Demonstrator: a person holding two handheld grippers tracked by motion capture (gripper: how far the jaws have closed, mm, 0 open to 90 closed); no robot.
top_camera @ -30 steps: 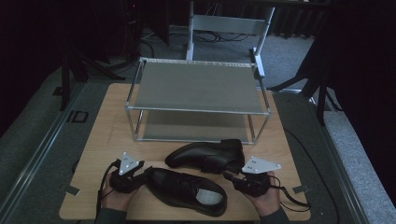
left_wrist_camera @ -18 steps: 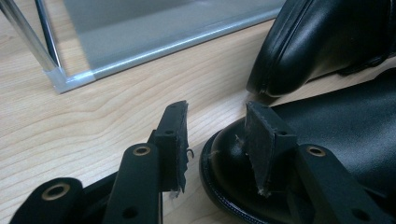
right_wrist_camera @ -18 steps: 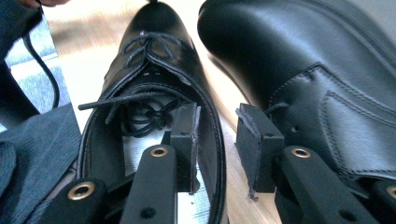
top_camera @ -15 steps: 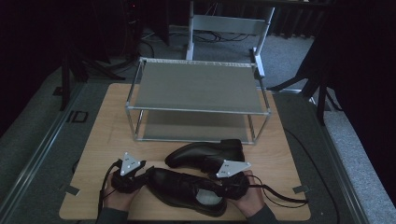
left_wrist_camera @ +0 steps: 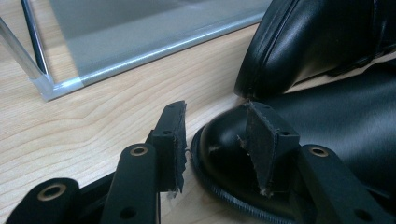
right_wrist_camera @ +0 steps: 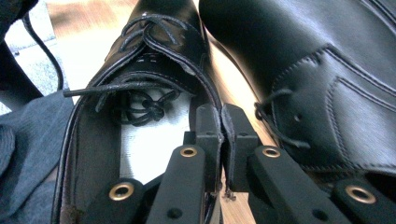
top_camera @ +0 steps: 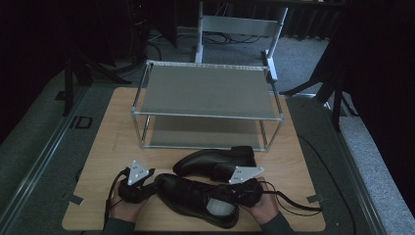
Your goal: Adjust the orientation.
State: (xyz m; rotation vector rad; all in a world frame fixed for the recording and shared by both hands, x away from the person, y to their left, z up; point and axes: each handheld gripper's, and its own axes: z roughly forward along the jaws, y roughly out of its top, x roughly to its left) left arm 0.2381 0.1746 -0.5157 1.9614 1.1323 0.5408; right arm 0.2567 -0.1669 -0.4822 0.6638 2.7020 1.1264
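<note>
Two black leather lace-up shoes lie near the table's front edge. The near shoe (top_camera: 195,198) points left, and the far shoe (top_camera: 215,161) lies just behind it. My left gripper (top_camera: 151,186) stands open at the near shoe's toe (left_wrist_camera: 224,154), one pad (left_wrist_camera: 261,140) resting against the toe cap. My right gripper (right_wrist_camera: 221,114) is shut on the rim of the near shoe (right_wrist_camera: 154,46) at its opening, one jaw inside and one outside. It shows at the heel end (top_camera: 235,192) from above. The far shoe (right_wrist_camera: 303,56) lies close on its right.
A two-shelf metal shoe rack (top_camera: 205,93) stands on the wooden table (top_camera: 112,132) behind the shoes; its lower shelf corner (left_wrist_camera: 56,86) is close ahead of the left gripper. A loose lace (right_wrist_camera: 42,42) and a grey sleeve (right_wrist_camera: 23,154) lie left of the right gripper.
My right gripper has moved left from beside the shoes onto the near shoe's heel end and shut on its rim. The left gripper has stayed at the toe.
</note>
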